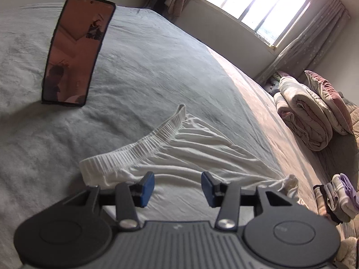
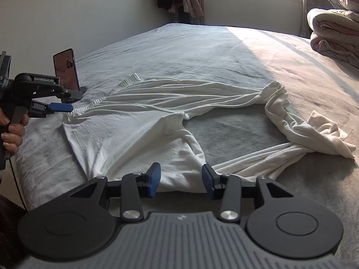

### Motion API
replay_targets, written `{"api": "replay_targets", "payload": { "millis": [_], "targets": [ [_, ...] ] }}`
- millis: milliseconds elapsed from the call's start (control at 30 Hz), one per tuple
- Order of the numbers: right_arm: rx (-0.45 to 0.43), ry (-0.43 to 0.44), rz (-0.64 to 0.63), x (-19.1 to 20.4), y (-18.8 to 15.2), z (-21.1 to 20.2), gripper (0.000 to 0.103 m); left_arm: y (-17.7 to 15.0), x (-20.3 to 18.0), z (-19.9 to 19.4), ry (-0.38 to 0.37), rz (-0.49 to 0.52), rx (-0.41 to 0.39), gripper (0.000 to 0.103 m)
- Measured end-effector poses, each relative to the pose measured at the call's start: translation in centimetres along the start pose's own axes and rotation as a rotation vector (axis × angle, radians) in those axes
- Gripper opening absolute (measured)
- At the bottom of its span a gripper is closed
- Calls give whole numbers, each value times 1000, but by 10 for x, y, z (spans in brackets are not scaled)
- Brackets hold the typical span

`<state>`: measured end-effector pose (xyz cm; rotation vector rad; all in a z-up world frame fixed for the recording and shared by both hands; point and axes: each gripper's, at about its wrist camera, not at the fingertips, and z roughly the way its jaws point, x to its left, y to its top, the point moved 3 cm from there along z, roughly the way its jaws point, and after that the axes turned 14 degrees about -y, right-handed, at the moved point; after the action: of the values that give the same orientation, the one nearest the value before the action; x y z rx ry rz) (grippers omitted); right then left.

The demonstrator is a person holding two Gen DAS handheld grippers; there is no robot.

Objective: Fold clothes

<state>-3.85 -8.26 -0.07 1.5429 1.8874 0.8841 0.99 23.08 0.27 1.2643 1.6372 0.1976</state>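
Garment (image 2: 139, 121) on bed (image 2: 202, 51) (phone (image 2: 66, 69) behind).

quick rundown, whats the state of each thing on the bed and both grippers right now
white trousers: spread on the bed, unfolded, leg ends bunched and twisted
left gripper: jaws open, nothing gripped, above the trousers near the waistband
right gripper: jaws open, nothing gripped, over the near edge of the trousers
phone: propped upright, screen lit
quilt: folded, stacked at the bed's far side
small folded clothes: piled up
window: curtain drawn aside
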Motion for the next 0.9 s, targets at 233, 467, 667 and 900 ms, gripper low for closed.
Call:
{"api": "replay_targets", "payload": {
  "millis": [233,467,667,900],
  "targets": [
    [0,-89,123,-53,2,-2,45,-25,-66,47,-133,153,123,47],
    [43,-138,205,-93,-7,11,45,-56,-117,81,-207,288,226,47],
    [51,-164,252,-121,-16,19,45,-82,-155,105,-247,394,286,47],
    [55,-169,336,-149,-23,17,44,-110,-191,132,-286,474,327,47]
  ]
}}
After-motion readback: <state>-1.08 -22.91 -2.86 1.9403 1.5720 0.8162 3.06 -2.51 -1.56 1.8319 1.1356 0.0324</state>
